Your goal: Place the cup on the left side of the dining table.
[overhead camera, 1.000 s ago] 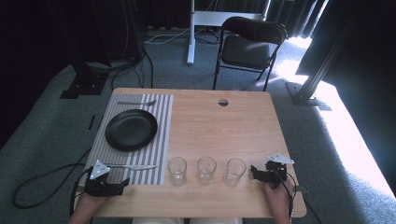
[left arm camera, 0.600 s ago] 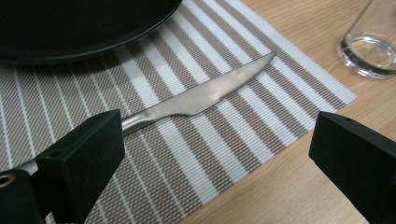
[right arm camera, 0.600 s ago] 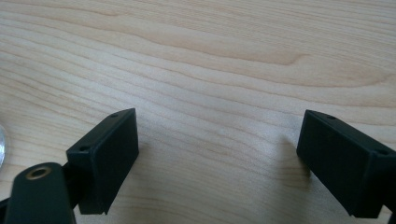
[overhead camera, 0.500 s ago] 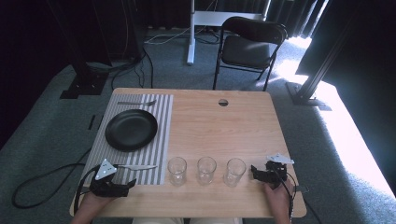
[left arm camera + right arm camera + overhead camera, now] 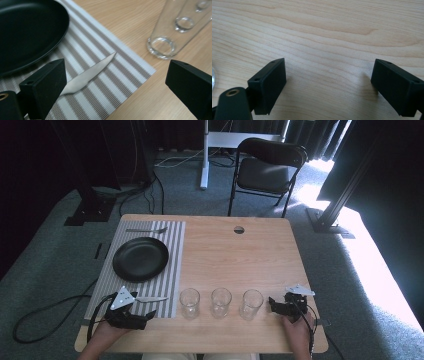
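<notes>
three empty glasses (image 5: 220, 302), one knife (image 5: 88, 76), one plate (image 5: 140, 258); both hand-held grippers, left (image 5: 141, 319) and right (image 5: 273, 304), gape open.

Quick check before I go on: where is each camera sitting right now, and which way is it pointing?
High view: above the near edge, looking forward and down on the table; both hands and forearms show.
Left gripper view: on the left gripper, over knife, striped mat, plate; open jaws.
Right gripper view: on the right gripper, facing bare wood; open jaws.
Shared: the knife, high and left.
</notes>
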Motion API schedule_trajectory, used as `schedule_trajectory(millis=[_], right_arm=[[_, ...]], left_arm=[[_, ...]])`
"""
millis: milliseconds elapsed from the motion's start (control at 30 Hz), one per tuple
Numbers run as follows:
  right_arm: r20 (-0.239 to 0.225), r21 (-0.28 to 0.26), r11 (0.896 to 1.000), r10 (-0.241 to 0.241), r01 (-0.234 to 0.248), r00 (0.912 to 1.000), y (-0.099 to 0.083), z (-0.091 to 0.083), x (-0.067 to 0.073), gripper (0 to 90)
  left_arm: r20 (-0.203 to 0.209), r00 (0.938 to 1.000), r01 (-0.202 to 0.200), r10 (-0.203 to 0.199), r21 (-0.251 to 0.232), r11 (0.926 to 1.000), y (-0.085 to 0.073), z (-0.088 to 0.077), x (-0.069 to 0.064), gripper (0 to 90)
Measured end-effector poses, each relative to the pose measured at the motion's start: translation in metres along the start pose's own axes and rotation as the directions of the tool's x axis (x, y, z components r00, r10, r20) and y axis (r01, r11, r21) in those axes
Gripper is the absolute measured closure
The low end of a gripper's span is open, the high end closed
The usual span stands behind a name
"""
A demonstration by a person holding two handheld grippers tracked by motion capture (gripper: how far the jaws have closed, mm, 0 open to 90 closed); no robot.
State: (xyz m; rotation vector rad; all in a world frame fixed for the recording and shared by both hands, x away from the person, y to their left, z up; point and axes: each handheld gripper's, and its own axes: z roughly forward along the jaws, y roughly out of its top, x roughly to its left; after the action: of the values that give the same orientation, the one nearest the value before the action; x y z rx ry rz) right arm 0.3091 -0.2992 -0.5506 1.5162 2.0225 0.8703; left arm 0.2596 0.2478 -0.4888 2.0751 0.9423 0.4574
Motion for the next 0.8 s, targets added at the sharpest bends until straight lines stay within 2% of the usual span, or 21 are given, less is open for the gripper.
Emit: schedule_trajectory(millis=[100, 133, 267, 500, 733, 800], right_arm=[[0.000, 0.000, 1.000, -0.001, 0.001, 1.0000, 0.000, 0.000, 0.000, 12.2], [0.000, 0.000, 1.000, -0.001, 0.001, 1.0000, 0.000, 0.000, 0.000, 12.2], [0.000, 0.000, 1.000, 0.000, 0.000, 1.0000, 0.000, 0.000, 0.000, 12.2], [0.000, -0.001, 1.000, -0.001, 0.001, 1.0000, 0.000, 0.000, 0.000, 12.2], [0.000, -0.002, 1.000, 0.000, 0.000, 1.0000, 0.000, 0.000, 0.000, 12.2], [0.000, -0.001, 1.000, -0.001, 0.001, 1.0000, 0.000, 0.000, 0.000, 12.1]], left_arm=[[0.015, 0.9999, -0.004, 0.004, -0.003, 1.0000, 0.004, 0.000, -0.002, 3.9], [0.023, 0.9996, -0.019, 0.019, -0.006, 0.9998, 0.008, 0.000, -0.004, 3.9], [0.034, 0.9986, -0.039, 0.040, -0.008, 0.9992, 0.015, 0.002, -0.009, 3.9], [0.078, 0.9945, -0.070, 0.071, -0.017, 0.9974, 0.028, 0.005, -0.017, 3.9], [0.087, 0.9909, -0.102, 0.103, -0.017, 0.9947, 0.039, 0.008, -0.023, 3.9], [0.102, 0.9891, -0.105, 0.107, -0.018, 0.9943, 0.043, 0.009, -0.024, 4.0]])
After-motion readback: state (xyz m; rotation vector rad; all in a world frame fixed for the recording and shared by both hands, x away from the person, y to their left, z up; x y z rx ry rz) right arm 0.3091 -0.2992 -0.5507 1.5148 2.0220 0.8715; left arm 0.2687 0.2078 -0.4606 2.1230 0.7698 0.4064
